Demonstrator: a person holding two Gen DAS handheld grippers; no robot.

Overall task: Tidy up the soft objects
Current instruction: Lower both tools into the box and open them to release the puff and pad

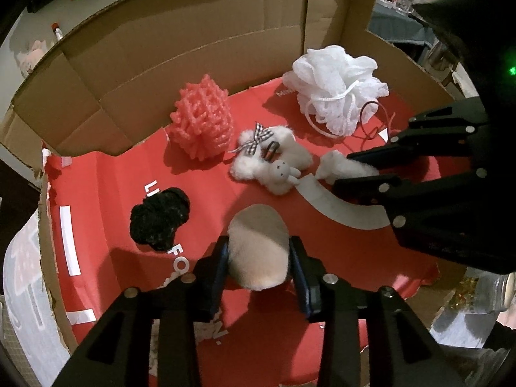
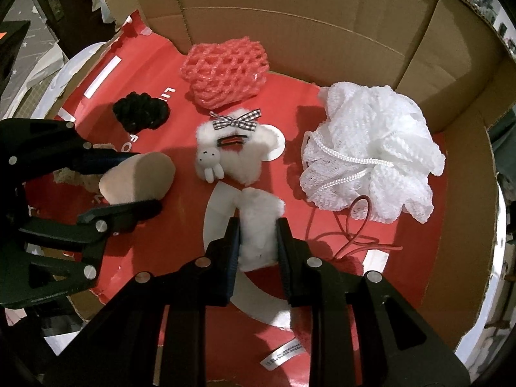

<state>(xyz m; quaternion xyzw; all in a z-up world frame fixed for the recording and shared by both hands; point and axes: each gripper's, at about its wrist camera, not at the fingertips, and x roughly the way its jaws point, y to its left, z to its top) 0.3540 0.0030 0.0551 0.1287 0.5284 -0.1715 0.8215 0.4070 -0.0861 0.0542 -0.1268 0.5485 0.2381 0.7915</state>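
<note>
Black right tongs [image 2: 258,225] tilt steeply down, pinching white fluff [image 2: 258,229].

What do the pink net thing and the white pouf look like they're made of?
Pink net sleeve: apparently foam mesh, matte, with thick puffy strands in open diamond cells. White bath pouf: likely gathered nylon netting, slightly sheer and ruffled, with a braided white cord loop.

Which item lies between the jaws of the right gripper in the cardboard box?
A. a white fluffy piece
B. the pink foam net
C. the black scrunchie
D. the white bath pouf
A: in the right wrist view the right gripper has its jaws shut on the white fluffy piece, while the black scrunchie, pink foam net and white bath pouf lie free on the red sheet.
</note>
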